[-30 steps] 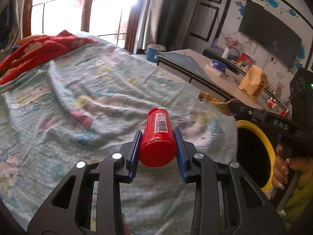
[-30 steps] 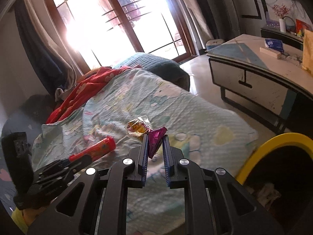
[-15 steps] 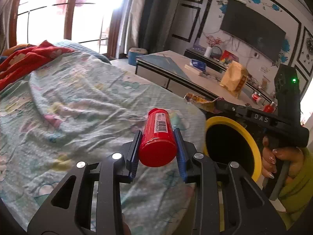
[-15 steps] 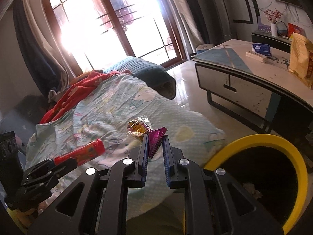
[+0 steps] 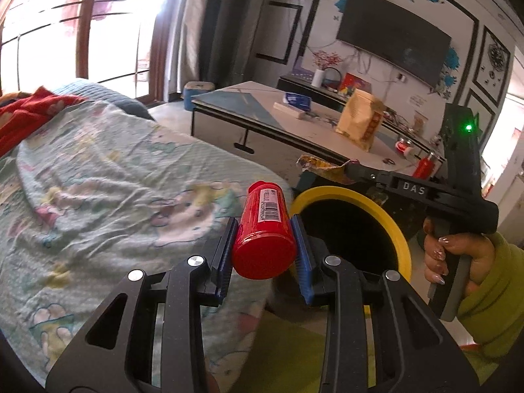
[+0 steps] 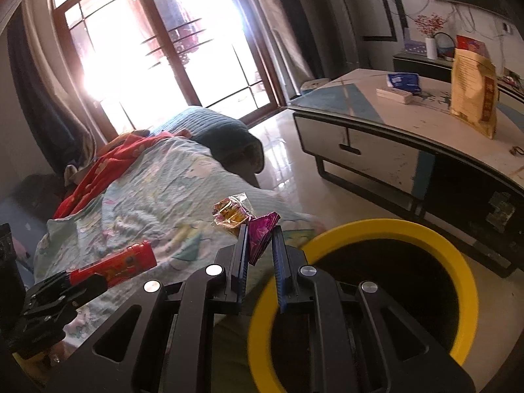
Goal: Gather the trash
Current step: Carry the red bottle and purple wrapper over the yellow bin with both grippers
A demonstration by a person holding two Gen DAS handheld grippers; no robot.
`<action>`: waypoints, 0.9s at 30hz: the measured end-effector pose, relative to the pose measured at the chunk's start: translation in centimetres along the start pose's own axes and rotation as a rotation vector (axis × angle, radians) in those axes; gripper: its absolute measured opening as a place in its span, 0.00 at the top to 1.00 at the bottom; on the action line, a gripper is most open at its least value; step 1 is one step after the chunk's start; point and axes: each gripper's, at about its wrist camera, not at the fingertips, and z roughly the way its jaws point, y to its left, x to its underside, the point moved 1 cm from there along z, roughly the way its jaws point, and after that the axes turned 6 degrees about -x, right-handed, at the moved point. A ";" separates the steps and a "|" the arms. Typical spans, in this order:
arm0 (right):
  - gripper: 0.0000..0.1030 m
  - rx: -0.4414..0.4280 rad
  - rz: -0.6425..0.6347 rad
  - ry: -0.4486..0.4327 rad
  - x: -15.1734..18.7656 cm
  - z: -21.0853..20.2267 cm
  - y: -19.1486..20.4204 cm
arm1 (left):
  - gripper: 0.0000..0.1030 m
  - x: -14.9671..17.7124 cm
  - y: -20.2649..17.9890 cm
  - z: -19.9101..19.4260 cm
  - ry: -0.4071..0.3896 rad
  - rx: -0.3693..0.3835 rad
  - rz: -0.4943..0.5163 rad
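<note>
Gripper each (image 5: 262, 245) (image 6: 258, 249): one bottle (image 5: 263, 229), two wrappers (image 6: 260, 234).

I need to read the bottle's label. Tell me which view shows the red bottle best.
The left wrist view: the red bottle fills the centre between the left gripper fingers, barcode facing the camera. The right wrist view shows it small, side-on at the left edge.

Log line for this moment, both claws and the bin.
left claw: shut on red bottle | right claw: shut on snack wrappers | yellow-rimmed bin: beside bed, open | phase: carrying to bin
</note>
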 end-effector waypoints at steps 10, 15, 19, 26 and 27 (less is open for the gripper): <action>0.86 0.062 0.030 -0.026 0.7 -2.8 -3.0 | 0.75 0.3 -4.5 0.4 0.007 0.045 0.074; 0.86 0.088 0.039 -0.024 1.3 -3.6 -4.0 | 0.75 0.6 -6.6 1.1 0.015 0.067 0.113; 0.86 0.112 0.047 -0.021 1.6 -4.2 -5.0 | 0.75 1.0 -7.9 1.6 0.022 0.082 0.140; 0.86 0.151 0.074 -0.012 2.4 -5.1 -6.8 | 0.75 1.7 -9.9 2.6 0.035 0.124 0.170; 0.86 0.153 0.077 -0.010 2.5 -5.1 -7.0 | 0.75 1.9 -10.1 2.8 0.040 0.126 0.174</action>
